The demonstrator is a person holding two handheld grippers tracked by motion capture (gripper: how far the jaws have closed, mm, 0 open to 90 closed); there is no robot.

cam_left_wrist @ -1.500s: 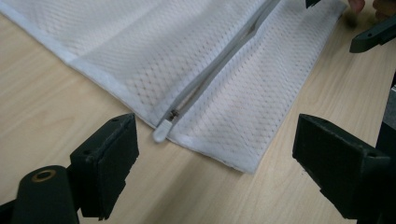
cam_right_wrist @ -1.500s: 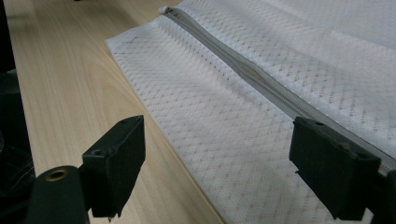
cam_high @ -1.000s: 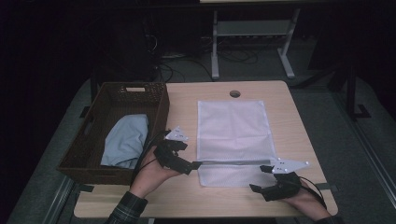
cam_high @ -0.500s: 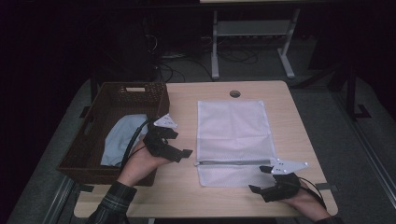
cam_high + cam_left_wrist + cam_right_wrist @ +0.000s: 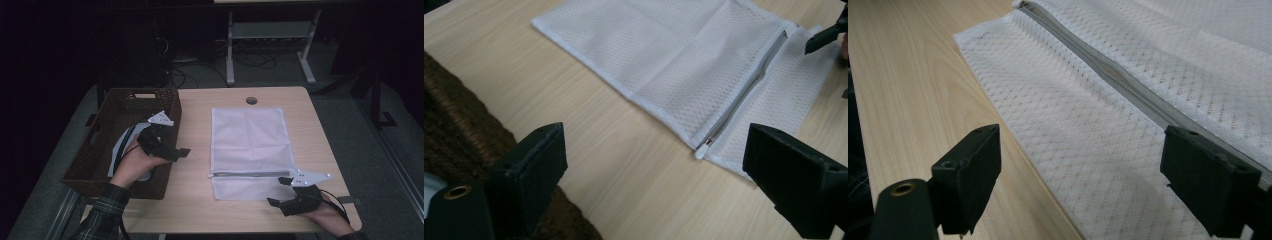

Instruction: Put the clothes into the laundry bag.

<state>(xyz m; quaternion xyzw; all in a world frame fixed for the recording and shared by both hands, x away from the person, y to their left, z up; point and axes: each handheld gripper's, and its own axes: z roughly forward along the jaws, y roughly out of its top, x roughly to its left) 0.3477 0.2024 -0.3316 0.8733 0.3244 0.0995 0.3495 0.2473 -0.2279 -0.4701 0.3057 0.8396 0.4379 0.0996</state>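
A white mesh zip bag lies flat on the wooden table. Its grey zipper runs across near the front edge, and the pull rests at the zipper's left end. My left gripper hovers over the right rim of a brown wicker basket, open and empty, facing the bag. My right gripper sits at the bag's near right corner. It is open, with its jaws low over the mesh beside the zipper and nothing gripped.
The basket stands at the table's left edge with a pale blue cloth inside. A round cable hole sits near the table's far edge. A white metal frame and cables stand on the dark floor beyond.
My left gripper has left the zipper's left end and moved left and up to the basket's rim. The right gripper and the bag have stayed put.
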